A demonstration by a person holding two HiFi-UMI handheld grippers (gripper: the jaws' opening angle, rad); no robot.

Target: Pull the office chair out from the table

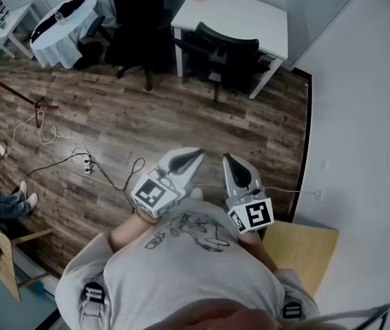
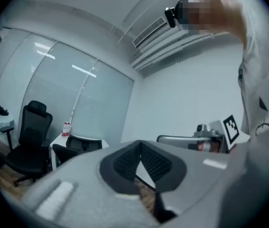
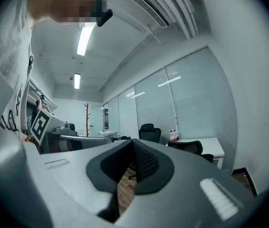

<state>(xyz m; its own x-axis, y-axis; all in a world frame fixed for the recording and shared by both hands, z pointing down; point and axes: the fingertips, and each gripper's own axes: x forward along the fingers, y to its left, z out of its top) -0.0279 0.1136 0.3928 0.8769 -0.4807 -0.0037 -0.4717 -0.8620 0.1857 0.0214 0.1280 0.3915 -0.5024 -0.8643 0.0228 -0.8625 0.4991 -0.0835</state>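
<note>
Close to the person's chest, the left gripper (image 1: 196, 157) and the right gripper (image 1: 229, 160) both have their jaws pressed together, with nothing between them. Far ahead, at about 12 o'clock, the office chair (image 1: 225, 50) stands against the white table (image 1: 256, 16).

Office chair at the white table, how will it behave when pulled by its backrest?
The office chair seems to stand on a spread base, so it probably rolls easily on the wood floor. It may swivel on its central post instead of coming straight.
</note>
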